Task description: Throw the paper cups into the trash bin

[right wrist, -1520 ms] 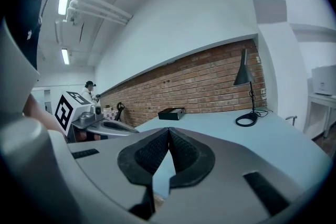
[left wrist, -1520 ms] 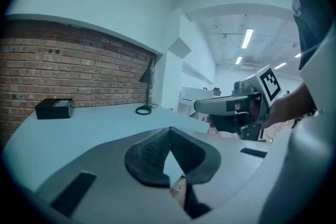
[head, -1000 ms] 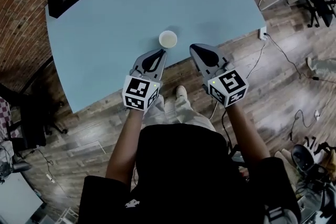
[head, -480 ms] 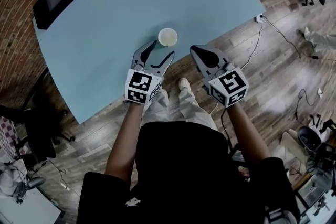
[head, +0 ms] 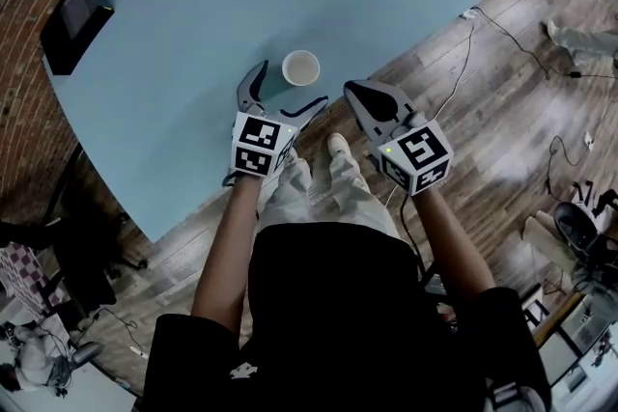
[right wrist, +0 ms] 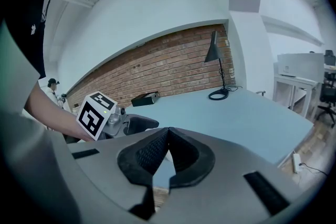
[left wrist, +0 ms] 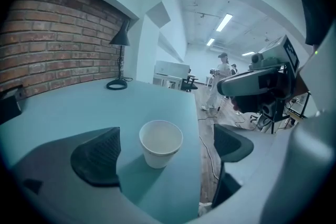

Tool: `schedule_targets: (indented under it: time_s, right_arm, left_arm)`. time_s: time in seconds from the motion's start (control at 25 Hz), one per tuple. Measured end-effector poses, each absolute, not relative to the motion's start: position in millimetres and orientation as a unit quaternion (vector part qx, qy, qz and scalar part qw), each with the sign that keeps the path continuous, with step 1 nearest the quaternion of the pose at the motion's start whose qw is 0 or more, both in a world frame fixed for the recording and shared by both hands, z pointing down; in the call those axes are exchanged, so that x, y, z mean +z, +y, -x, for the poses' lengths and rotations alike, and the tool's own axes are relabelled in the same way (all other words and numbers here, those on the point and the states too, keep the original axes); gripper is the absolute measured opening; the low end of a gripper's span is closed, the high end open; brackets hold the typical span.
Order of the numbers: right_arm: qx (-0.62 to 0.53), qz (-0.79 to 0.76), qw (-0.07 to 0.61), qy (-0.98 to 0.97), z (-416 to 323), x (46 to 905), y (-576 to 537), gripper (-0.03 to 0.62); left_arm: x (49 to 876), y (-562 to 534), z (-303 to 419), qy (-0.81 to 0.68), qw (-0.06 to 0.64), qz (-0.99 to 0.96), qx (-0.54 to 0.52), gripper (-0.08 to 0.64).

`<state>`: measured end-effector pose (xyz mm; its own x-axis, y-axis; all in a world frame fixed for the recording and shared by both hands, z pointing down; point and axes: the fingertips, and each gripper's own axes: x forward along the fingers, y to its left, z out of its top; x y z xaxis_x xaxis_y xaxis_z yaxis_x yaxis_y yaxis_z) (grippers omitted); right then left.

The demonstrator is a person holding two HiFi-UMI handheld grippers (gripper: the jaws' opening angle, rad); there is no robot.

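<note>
Paper cup (left wrist: 160,142), upright near table (head: 193,14) edge, between just-opened jaws of left gripper (head: 290,84), untouched; right gripper (head: 359,92) closed, empty. Risk: clipped rim, toppling floorward.

The jaws of the left gripper (head: 290,84) had just been opening and stood wide. The paper cup (head: 300,68) sat in the gap between them, touching neither, with room on both its sides. Around the cup the surface (head: 193,5) lay bare. The right gripper (head: 359,93), jaws together, crowded the right side beyond the surface's edge. A black box (head: 68,10) sat far left, well apart.
</note>
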<state>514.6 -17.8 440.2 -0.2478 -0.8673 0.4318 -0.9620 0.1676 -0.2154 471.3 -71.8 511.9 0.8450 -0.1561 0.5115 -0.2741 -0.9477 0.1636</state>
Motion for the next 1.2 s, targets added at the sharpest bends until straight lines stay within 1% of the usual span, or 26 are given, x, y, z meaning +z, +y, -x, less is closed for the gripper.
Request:
schedule_targets:
  time_s: [0.16, 0.64, 0.8, 0.96, 1.2]
  right_arm:
    - [0.236, -0.607, 0.109, -0.751, -517.7, 449.2, -15.1, 0.005]
    - [0.256, -0.613, 0.107, -0.740, -524.4, 466.0, -13.0, 0.005]
    - [0.260, -0.614, 0.104, -0.738, -524.3, 468.4, -17.2, 0.005]
    - [0.262, -0.612, 0.105, -0.739, -525.4, 471.5, -15.5, 0.005]
    - [0.267, -0.614, 0.102, -0.736, -529.7, 474.0, -14.7, 0.005]
  left_arm:
    - [522.1, -75.6, -483.4, -0.108, 0.115, -0.953, 0.259, 0.575]
    - [543.1, -83.5, -497.6, -0.087, 0.120, -0.948, 0.282, 0.569]
    - [550.1, -85.9, -495.4, -0.085, 0.118, -0.944, 0.296, 0.505]
    - [553.4, -81.3, -499.8, -0.080, 0.111, -0.943, 0.305, 0.491]
    - [550.9, -84.5, -504.0, -0.087, 0.101, -0.942, 0.308, 0.445]
